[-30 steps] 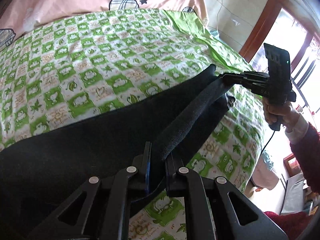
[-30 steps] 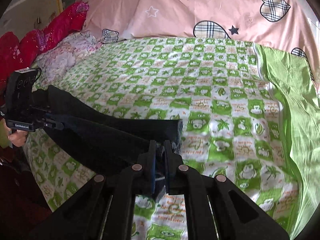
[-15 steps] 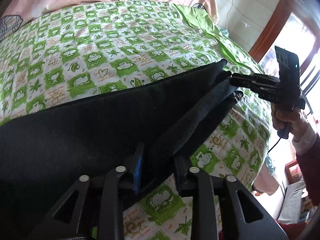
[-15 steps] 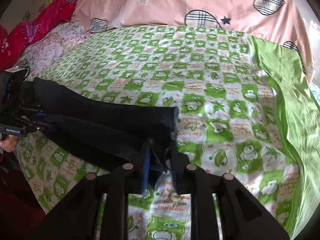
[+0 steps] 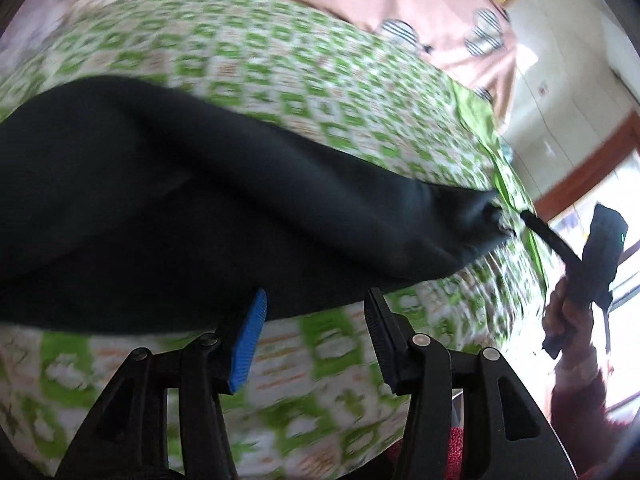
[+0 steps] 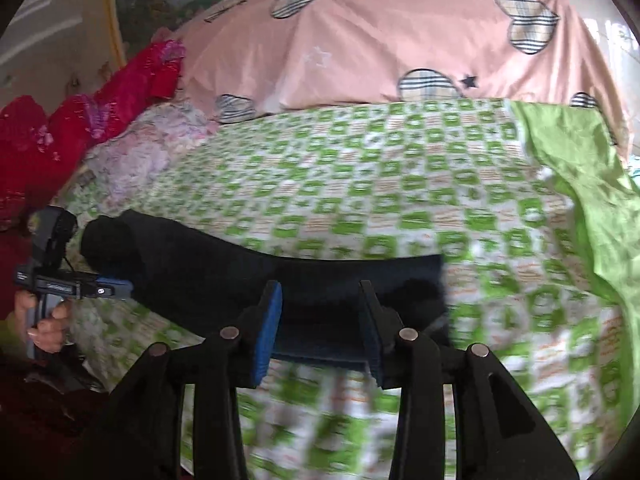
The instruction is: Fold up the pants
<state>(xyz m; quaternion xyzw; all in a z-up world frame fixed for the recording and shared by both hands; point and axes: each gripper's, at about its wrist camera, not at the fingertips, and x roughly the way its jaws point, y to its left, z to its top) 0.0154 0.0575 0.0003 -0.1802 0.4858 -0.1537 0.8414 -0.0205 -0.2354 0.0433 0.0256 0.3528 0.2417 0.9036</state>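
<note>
Item: black pants (image 5: 208, 200), lying folded lengthwise in a long band across the bed (image 6: 400, 184), on its green-and-white checked sheet. They lie just ahead of both tongs, one end toward each.

Step in hand, as I judge it: release after the lengthwise fold, then re-grip for a crosswise fold. To do it well I would draw both tongs clear of the cloth without dragging the edge, check that the band lies flat and its edges match, then take one end low at both corners and carry it over to the other end in one even pass. The cloth looks soft and heavy; a snagged pad would pull the fold askew.

Left tongs (image 5: 316, 324): jaws about half apart, having just been opening. Nothing is between the pads in the left wrist view; only the sheet shows through the gap, and the near edge of the pants lies just beyond the tips. Whether the blue pad brushes that edge I cannot tell through the blur.

Right tongs (image 6: 320, 320): jaws parted rather less than half, also having just been opening. The end of the pants sits in the gap, but the pads do not seem to press on it; I read it as let go.

Also present: pink quilt (image 6: 400, 40) with checked hearts at the far side of the bed; red bedding (image 6: 80, 120) beyond the left tongs.
</note>
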